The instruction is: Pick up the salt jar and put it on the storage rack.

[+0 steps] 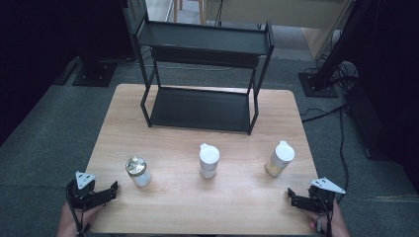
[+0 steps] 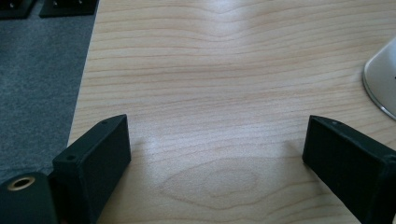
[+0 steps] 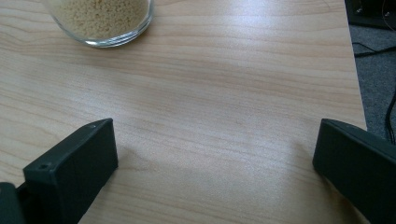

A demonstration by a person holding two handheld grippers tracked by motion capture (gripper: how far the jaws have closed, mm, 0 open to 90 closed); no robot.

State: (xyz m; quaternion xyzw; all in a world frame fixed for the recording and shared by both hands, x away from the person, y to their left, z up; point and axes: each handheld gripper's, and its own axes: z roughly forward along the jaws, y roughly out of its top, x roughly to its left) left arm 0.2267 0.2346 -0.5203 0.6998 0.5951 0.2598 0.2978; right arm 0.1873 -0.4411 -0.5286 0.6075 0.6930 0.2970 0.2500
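Left gripper (image 1: pixel 101 193): black two-jaw tool at the near left edge of the pale wood-grain tabletop (image 1: pixel 168 197), jaws spread wide, nothing between them. Right gripper (image 1: pixel 300 197): same build, near right edge, jaws likewise wide apart and empty.

Nearest things: a clear glass jar with a shiny metal lid and white contents (image 1: pixel 138 171) stands just ahead of the left gripper; a clear glass jar with a white lid and pale yellow grains (image 1: pixel 280 158) stands ahead of the right gripper, its rounded glass base visible in the right gripper view (image 3: pixel 102 21). Between them, a white-lidded jar of white powder (image 1: pixel 209 160). All three upright, well apart from one another. Behind them, a black two-tier metal rack (image 1: pixel 202 74), both shelves flat.

Risks, as judged:
- Glass walls are smooth and curved; a grip set too high, on the lid, may slip or tilt the jar.
- A jaw arriving off-centre could knock a tall narrow jar over; round bodies would roll on the slick tabletop.
- The rack's upper shelf and side posts leave little headroom; a lifted jar could strike them.
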